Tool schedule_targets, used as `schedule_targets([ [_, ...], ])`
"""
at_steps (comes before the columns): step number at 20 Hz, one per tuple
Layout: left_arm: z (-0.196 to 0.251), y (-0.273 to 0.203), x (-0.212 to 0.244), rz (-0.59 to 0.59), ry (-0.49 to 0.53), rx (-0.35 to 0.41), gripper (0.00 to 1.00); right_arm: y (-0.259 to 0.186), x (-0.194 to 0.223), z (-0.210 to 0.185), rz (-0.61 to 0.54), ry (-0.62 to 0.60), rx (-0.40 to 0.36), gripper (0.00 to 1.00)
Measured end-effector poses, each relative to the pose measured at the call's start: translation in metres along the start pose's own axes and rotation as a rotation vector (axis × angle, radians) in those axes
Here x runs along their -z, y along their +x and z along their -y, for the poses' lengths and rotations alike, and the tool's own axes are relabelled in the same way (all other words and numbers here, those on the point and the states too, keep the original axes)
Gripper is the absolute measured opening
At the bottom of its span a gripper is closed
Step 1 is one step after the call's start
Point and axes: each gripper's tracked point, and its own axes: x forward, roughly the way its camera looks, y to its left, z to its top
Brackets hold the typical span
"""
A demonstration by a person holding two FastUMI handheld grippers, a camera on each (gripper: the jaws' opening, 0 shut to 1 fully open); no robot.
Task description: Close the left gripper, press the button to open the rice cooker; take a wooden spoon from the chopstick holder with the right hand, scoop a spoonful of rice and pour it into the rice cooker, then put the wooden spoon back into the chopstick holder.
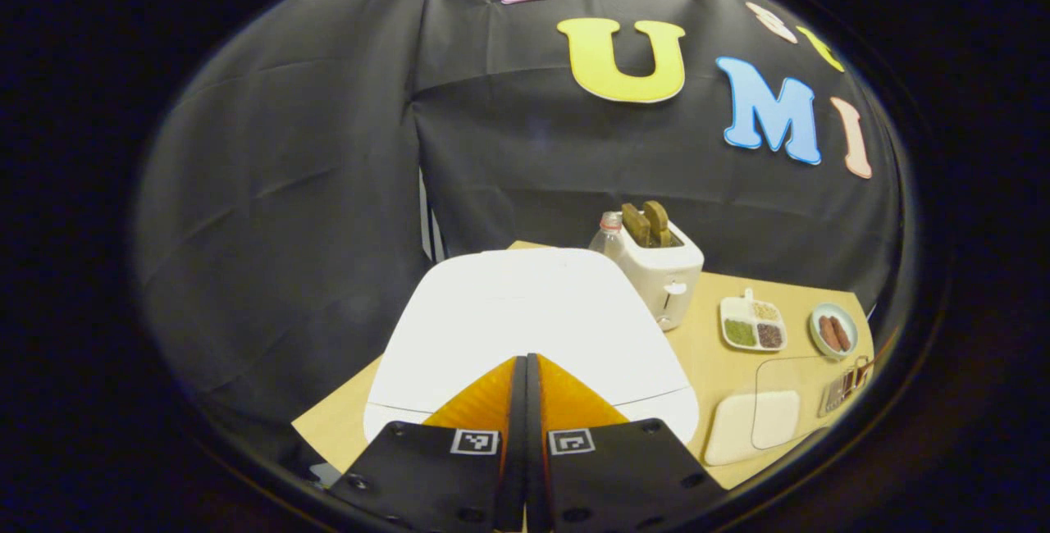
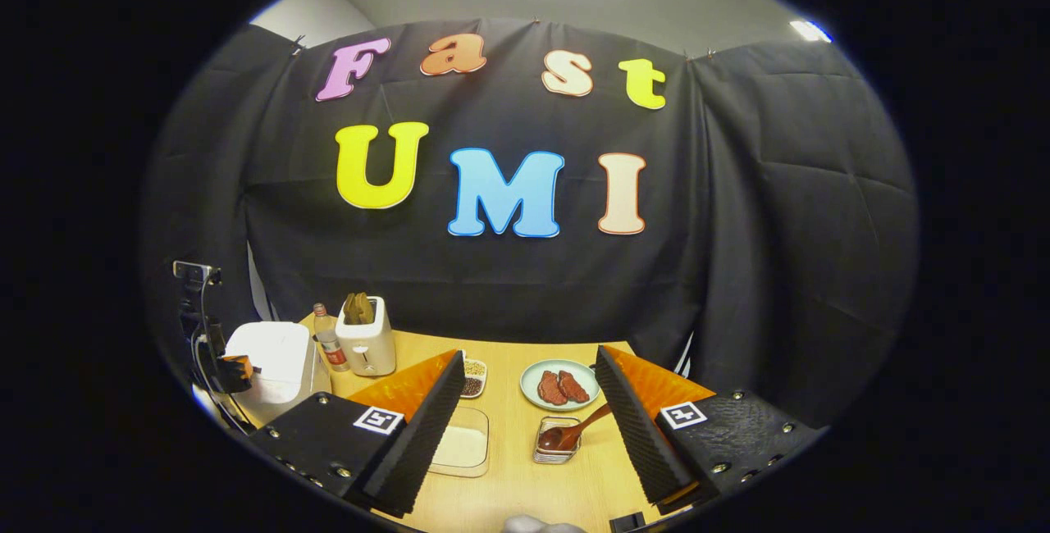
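left gripper fingers pressed together over closed rice cooker, its button hidden, right gripper wide apart, empty

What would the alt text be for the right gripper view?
The open right gripper hovers over a wooden table, pointing toward a wooden spoon in a wire chopstick holder. A plate of meat slices lies beyond, a white rice cooker far left.

toaster holding bread | bottle just beside it | plate of sausages | divided dish of grains
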Motion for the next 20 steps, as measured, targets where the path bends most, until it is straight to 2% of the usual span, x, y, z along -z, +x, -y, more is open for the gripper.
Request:
schedule_targets([
  [7, -0.001, -0.002, 0.011, -0.067, 0.032, -0.022, 0.08, 0.0, 0.02, -0.018, -0.052, 0.02, -0.058, 0.98],
  [8, 0.0, 0.003, 0.008, -0.053, 0.028, -0.016, 0.09, 0.0, 0.022, -0.02, -0.055, 0.023, -0.063, 0.93],
  [10, 0.0, 0.001, 0.008, -0.06, 0.034, -0.012, 0.09, -0.001, 0.021, -0.019, -0.049, 0.032, -0.069, 0.93],
  [11, 0.0, 0.001, 0.008, -0.057, 0.036, -0.012, 0.09, -0.001, 0.021, -0.018, -0.043, 0.043, -0.07, 0.98],
  [12, 0.0, 0.0, 0.004, -0.038, 0.032, -0.01, 0.09, -0.001, 0.02, -0.018, -0.039, 0.054, -0.072, 0.98],
  [13, 0.001, 0.0, -0.003, -0.012, 0.03, -0.002, 0.07, -0.001, 0.02, -0.017, -0.038, 0.062, -0.074, 0.98],
  [14, 0.001, -0.002, -0.015, 0.03, 0.038, -0.003, 0.09, -0.001, 0.021, -0.014, -0.036, 0.064, -0.071, 0.98],
  [16, -0.003, -0.017, -0.066, 0.205, 0.061, -0.007, 0.08, -0.002, 0.018, -0.011, -0.017, 0.064, -0.063, 0.98],
  [18, -0.005, -0.051, -0.129, 0.403, 0.062, -0.004, 0.08, -0.003, 0.012, -0.012, 0.016, 0.064, -0.069, 0.98],
  [19, 0.002, -0.077, -0.154, 0.469, 0.052, 0.02, 0.08, -0.003, 0.007, -0.013, 0.033, 0.066, -0.076, 0.98],
  [20, 0.013, -0.099, -0.172, 0.504, 0.052, 0.059, 0.08, -0.003, 0.006, -0.012, 0.044, 0.072, -0.076, 0.93],
])
